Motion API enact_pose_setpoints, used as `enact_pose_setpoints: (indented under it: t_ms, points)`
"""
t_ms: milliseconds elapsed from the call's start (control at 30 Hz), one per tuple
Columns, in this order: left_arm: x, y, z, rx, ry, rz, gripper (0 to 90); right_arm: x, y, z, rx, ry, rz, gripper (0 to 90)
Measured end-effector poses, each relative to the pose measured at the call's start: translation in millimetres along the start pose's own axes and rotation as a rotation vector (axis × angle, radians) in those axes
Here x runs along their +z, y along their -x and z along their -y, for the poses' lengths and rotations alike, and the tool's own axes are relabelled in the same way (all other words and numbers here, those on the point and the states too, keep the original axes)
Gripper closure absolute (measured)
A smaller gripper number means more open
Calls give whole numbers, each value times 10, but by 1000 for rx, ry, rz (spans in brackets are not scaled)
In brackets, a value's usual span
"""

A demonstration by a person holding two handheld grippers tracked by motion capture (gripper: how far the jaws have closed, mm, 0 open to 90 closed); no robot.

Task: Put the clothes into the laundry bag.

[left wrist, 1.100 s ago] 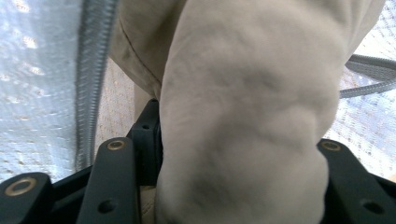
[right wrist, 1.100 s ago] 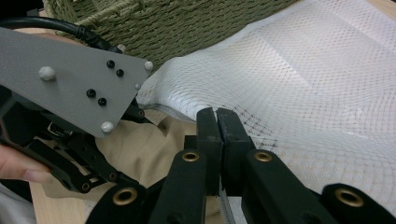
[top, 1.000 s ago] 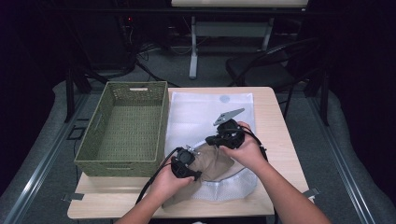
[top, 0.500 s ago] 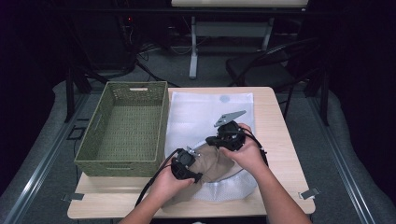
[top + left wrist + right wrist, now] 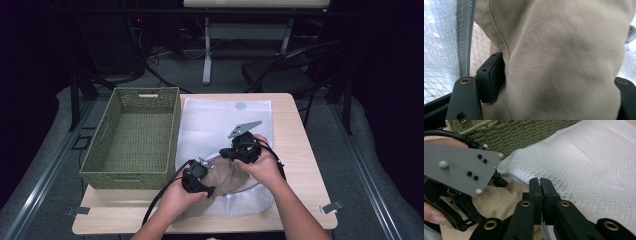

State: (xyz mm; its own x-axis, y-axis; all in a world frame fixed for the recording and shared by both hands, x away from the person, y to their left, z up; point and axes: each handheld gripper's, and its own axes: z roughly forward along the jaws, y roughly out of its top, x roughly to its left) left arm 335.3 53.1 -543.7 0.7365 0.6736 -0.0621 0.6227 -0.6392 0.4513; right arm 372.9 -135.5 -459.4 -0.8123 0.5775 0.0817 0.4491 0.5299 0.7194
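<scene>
A beige cloth [image 5: 227, 177] lies bunched in the mouth of a white mesh bag [image 5: 220, 125] on the table's near side. My left gripper [image 5: 204, 189] sits on the cloth's left side. In the left gripper view the beige cloth [image 5: 564, 62] bulges between the jaws, which have just been opening, and one pad [image 5: 490, 77] stands beside a seam. My right gripper [image 5: 540, 186] is shut on the zipped rim of the mesh bag [image 5: 586, 165] and lifts it above the beige cloth [image 5: 499, 202]. The left gripper's grey plate [image 5: 461, 170] is close by.
A green woven basket [image 5: 145, 91] stands at the table's left, right against the bag; its wall [image 5: 511, 132] is just behind the left gripper. The wooden table [image 5: 300, 145] has bare room at the right. Chairs and a stand are on the floor beyond.
</scene>
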Motion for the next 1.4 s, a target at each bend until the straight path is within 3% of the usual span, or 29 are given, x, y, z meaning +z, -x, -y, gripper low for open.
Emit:
enact_pose_setpoints:
  t_ms: [100,233,367,600,667,1067,1233,1400]
  points:
    - [2,-11,19,11,11,5,307,8,-16,-2,0,3,-1,884]
    - [-7,-32,19,-7,11,14,299,15,-17,4,-2,-1,-1,884]
    - [-14,-18,2,-17,5,26,219,21,-14,13,3,10,-1,885]
    - [-177,5,0,-55,67,55,212,17,-9,23,14,13,-2,884]
    - [-216,19,25,-44,84,60,210,20,-8,26,11,10,-3,884]
    - [-440,-1,304,-36,126,70,214,26,-7,38,19,10,-1,884]
    - [-468,0,420,-34,111,56,201,19,-10,40,18,12,-1,884]
    - [-470,-14,530,-59,110,53,186,23,-9,45,18,12,-2,884]
